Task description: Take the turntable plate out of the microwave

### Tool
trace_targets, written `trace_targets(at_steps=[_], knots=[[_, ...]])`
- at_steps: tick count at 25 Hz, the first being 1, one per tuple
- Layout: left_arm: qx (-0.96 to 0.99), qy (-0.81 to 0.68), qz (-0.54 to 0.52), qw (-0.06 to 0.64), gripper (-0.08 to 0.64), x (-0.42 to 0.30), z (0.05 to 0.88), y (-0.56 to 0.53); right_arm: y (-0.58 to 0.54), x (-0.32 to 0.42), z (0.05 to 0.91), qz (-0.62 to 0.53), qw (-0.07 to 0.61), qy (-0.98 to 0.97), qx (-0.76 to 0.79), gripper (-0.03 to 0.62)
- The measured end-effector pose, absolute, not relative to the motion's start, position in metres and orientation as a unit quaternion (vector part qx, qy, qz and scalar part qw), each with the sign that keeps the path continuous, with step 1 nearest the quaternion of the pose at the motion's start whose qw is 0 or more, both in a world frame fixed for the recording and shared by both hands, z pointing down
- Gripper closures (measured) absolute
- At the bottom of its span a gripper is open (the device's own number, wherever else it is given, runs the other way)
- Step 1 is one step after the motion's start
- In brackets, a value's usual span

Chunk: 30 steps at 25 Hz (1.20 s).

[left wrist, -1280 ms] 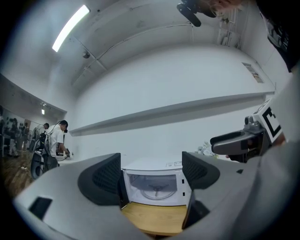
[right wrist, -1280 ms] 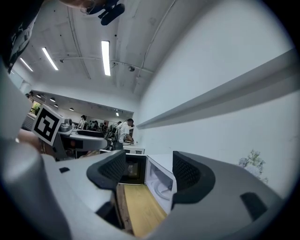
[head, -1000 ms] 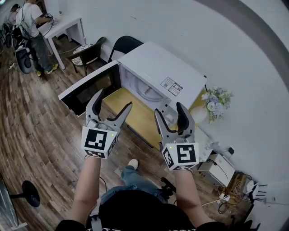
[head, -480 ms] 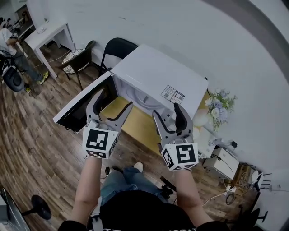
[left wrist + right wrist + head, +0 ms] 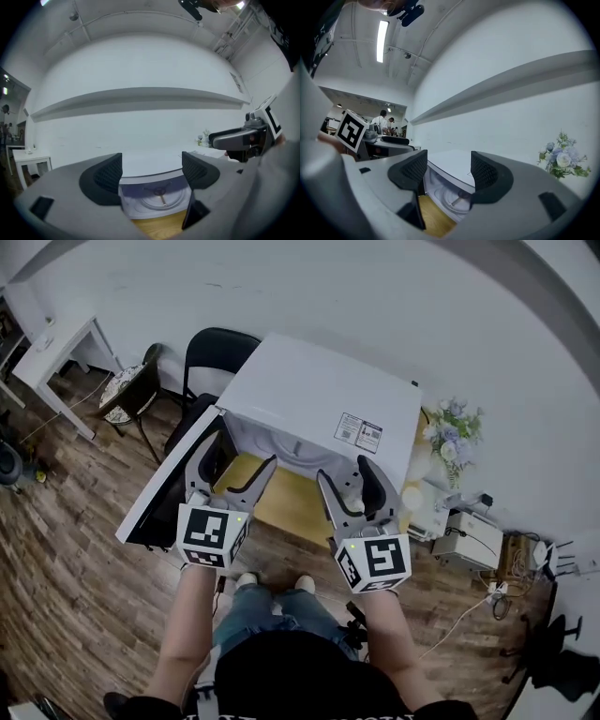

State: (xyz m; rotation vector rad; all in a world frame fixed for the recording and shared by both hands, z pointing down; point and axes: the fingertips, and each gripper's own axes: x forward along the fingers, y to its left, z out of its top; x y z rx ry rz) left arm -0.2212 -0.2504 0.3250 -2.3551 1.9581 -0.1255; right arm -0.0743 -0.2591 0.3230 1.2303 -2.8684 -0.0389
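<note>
— Head view first: both tongs are held level before the open microwave (image 5: 309,390). The left tongs (image 5: 234,463) are wide and empty, just beside the swung-out door (image 5: 173,479). The right tongs (image 5: 349,472) are wide too, have just been narrowing a touch, and have nothing between them.
— What worries you there?
— The door. A sideways drift of the left tongs could knock it (it hangs out past the edge of the counter (image 5: 281,502)).
— Left gripper view?
— The turntable plate (image 5: 157,196) lies flat inside the cavity, framed between the spread jaws but well apart from them. I judge it smooth glass. A pinch on one rim alone could tip it off its hub and let it slide.
— And the right gripper view?
— The same plate sits low in the cavity, under the microwave's top edge. The opening looks shallow, so tongs going in too high may strike the frame. A plate lifted crooked may catch the sill coming out. The flowers (image 5: 560,157) stand to the right, near enough that a wide swing with the plate could sweep them.
</note>
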Motion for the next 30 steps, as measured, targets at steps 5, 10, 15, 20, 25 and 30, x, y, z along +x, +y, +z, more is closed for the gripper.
trace_targets(at_steps=[5,10,15,20,25,30], knots=[[-0.804,0.592,-0.05,0.024,0.16,-0.231,0.343,-0.262,-0.25,-0.085,0.338,-0.004,0.018,-0.895,0.446,0.342],[-0.835,0.548,-0.053,0.01,0.173,-0.232,0.354,-0.263,-0.244,-0.09,0.353,0.022,0.021,-0.864,0.503,0.342],[-0.852,0.521,-0.049,-0.019,0.22,-0.231,0.372,-0.263,-0.243,-0.095,0.372,0.056,0.023,-0.843,0.534,0.345],[-0.861,0.504,-0.045,-0.055,0.267,-0.228,0.395,-0.266,-0.242,-0.108,0.396,0.078,0.04,-0.836,0.542,0.373],[-0.865,0.489,-0.041,-0.105,0.275,-0.22,0.426,-0.274,-0.249,-0.112,0.427,0.118,0.043,-0.828,0.546,0.374],[-0.86,0.485,-0.037,-0.154,0.276,-0.22,0.455,-0.292,-0.264,-0.11,0.463,0.182,0.025,-0.818,0.545,0.376]])
